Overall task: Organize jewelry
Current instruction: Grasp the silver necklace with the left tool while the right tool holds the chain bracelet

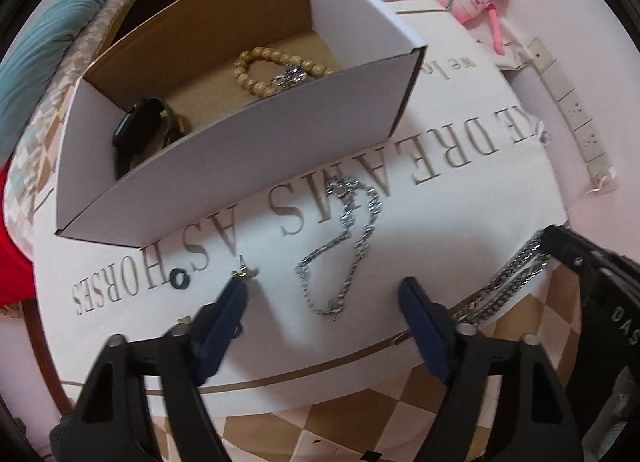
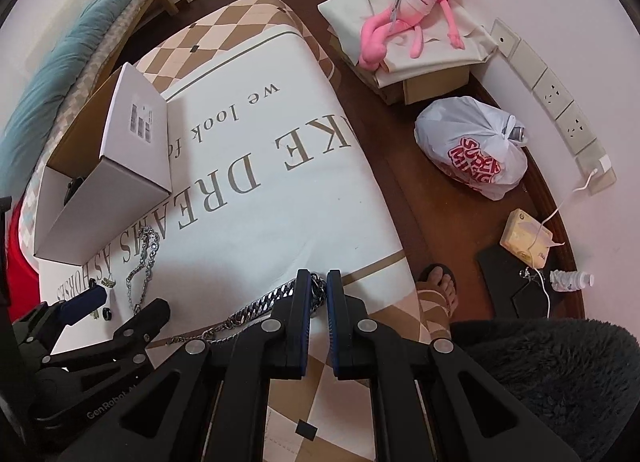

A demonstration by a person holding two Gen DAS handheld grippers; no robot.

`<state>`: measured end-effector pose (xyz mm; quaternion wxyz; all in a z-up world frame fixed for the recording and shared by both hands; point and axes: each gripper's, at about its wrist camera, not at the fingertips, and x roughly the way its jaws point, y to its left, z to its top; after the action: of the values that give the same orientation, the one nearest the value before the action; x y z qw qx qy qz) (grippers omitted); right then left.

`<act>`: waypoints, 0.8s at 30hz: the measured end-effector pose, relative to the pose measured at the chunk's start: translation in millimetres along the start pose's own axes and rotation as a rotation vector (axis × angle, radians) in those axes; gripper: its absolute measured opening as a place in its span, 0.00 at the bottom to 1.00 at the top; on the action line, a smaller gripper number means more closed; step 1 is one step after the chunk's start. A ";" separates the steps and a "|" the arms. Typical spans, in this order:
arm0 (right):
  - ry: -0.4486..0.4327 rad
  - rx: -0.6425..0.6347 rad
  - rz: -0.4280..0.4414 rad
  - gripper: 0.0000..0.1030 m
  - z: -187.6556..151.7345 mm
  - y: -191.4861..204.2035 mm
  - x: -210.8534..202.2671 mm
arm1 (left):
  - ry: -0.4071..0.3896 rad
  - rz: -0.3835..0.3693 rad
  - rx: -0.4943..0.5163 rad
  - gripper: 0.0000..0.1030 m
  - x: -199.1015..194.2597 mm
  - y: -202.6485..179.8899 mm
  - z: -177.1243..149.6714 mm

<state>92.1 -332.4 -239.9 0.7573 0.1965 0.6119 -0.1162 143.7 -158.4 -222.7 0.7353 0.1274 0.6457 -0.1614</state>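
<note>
An open white cardboard box point(image 1: 256, 142) sits on the printed bed cover and holds a wooden bead bracelet point(image 1: 264, 62), a silver piece and a black item point(image 1: 140, 122). It also shows in the right wrist view point(image 2: 120, 170). A thin silver chain point(image 1: 340, 246) lies in front of the box. My left gripper point(image 1: 322, 286) is open just over its near end. A small gold piece point(image 1: 244, 273) and a black ring point(image 1: 180, 278) lie by the left finger. My right gripper point(image 2: 319, 278) is shut on a heavy silver chain point(image 2: 256, 308), which also shows in the left wrist view point(image 1: 508, 286).
The bed cover point(image 2: 280, 202) ends at a drop to the brown floor on the right. There stand a white plastic bag point(image 2: 472, 146), a pink plush toy point(image 2: 408, 10) on boxes, a tissue pack point(image 2: 528, 238) and a bottle. A person's sandalled foot point(image 2: 438, 282) is beside the bed.
</note>
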 end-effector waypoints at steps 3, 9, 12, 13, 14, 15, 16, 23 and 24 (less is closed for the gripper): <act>0.004 0.003 0.005 0.08 0.8 0.0 0.6 | -0.012 -0.022 0.023 0.24 -4.3 -5.2 1.9; 0.018 0.011 0.036 0.08 0.6 1.1 -1.9 | -0.006 -0.061 -0.002 0.00 -5.9 4.6 3.4; 0.010 -0.002 0.058 0.08 -1.9 5.9 -10.9 | -0.030 -0.079 -0.028 0.00 -18.2 12.1 -3.1; 0.006 -0.007 0.069 0.08 -2.9 8.4 -15.1 | -0.041 -0.089 -0.039 0.00 -23.7 14.3 -6.5; 0.003 -0.013 0.079 0.08 -3.7 11.0 -19.2 | -0.052 -0.098 -0.051 0.00 -29.7 18.1 -8.6; -0.001 -0.019 0.089 0.08 -4.6 12.7 -23.2 | -0.060 -0.107 -0.060 0.00 -35.8 22.7 -11.8; -0.006 -0.025 0.099 0.08 -5.2 14.8 -27.4 | -0.072 -0.119 -0.077 0.00 -44.1 28.0 -13.7; -0.036 -0.055 0.161 0.08 -5.9 30.6 -54.9 | -0.136 -0.166 -0.126 0.00 -83.6 56.8 -20.4; -0.041 -0.060 0.173 0.08 -5.5 33.5 -59.7 | -0.138 -0.177 -0.129 0.00 -85.7 58.9 -19.5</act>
<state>87.8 -303.8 -177.5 0.7825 0.2235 0.5800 -0.0360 140.0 -90.5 -141.6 0.7676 0.0110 0.6112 -0.1924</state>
